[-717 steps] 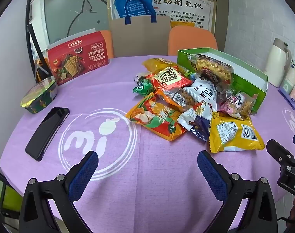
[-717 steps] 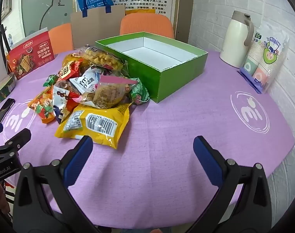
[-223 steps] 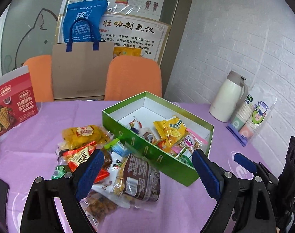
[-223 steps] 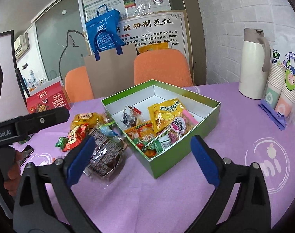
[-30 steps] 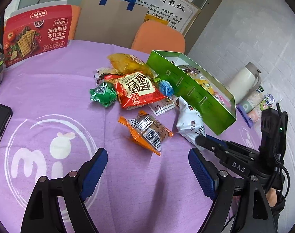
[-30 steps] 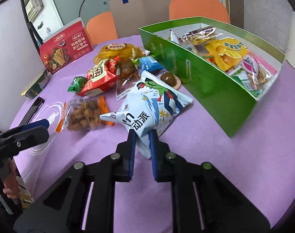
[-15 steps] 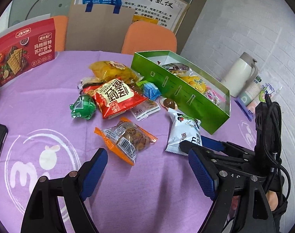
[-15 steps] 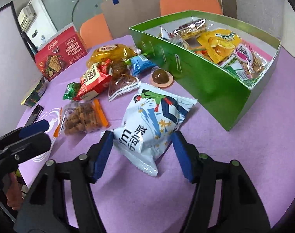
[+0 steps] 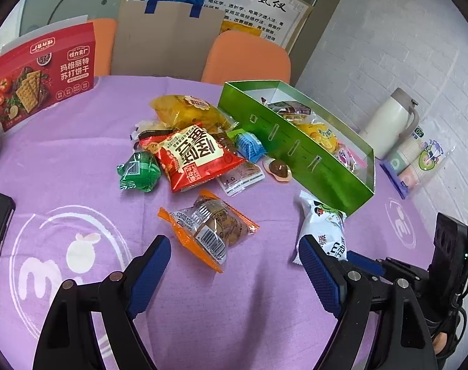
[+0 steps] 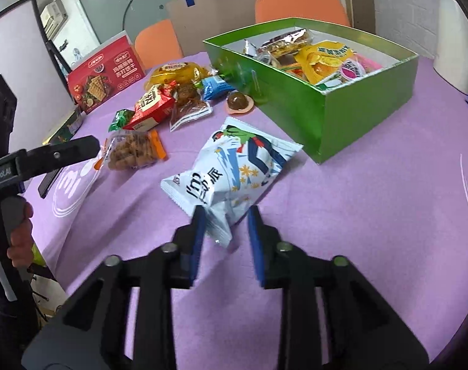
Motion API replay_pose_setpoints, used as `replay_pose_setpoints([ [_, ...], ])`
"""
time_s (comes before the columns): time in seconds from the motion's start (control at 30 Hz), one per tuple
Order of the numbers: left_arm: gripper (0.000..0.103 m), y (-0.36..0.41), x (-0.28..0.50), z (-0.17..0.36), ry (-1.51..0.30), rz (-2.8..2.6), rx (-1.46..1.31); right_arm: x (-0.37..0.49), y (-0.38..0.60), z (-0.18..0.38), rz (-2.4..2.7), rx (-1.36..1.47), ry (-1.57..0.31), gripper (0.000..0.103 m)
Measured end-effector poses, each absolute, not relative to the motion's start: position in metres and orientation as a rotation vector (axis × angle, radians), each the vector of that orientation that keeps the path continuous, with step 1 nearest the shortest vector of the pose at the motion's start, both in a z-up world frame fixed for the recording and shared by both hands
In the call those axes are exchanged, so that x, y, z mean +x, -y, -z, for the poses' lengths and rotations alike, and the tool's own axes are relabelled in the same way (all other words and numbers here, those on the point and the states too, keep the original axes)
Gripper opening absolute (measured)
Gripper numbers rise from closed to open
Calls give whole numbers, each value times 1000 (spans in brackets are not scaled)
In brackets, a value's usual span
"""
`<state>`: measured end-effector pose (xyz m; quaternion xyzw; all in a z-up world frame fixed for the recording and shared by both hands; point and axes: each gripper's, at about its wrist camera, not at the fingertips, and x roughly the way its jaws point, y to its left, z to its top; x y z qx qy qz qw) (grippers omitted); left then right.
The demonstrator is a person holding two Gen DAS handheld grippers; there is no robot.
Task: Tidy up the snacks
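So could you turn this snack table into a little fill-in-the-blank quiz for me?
1. The right gripper has its fingers on either side of the ____ and blue snack bag.
2. The snacks already put away sit in a ____ box.
3. The left gripper is wide open, nearest the ____-edged packet.
4. The tablecloth is ____.

Missing words: white; green; orange; purple

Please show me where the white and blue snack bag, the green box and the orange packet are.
white and blue snack bag [image 10: 234,169], right wrist view, front face.
green box [image 10: 295,92], right wrist view, near side wall.
orange packet [image 9: 209,228], left wrist view, clear middle.
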<state>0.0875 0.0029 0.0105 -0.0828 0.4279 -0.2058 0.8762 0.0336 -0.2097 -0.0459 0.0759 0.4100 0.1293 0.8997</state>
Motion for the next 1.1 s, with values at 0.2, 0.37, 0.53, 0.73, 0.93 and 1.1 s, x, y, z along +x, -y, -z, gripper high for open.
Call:
replay_pose_setpoints([
  [0.2, 87, 1, 80, -14, -872, 434, -145, 47, 201, 39, -229, 211, -832, 71],
  [0.37, 87, -12, 85, -9, -887, 390, -177, 68, 182, 41, -113, 205, -843, 82],
  [0.53, 87, -15, 101, -6, -888, 358, -179, 70, 167, 50, -142, 116, -854, 79],
  [0.73, 87, -9, 129, 5, -922, 368, -186, 60, 173, 50, -145, 110, -863, 78],
  [0.93, 60, -9, 128, 17, -945, 398, -163, 59, 175, 46, -124, 132, -855, 79],
  [1.1, 56, -12, 120, 15, -940, 404, -152, 59, 167, 50, -127, 98, -856, 79],
])
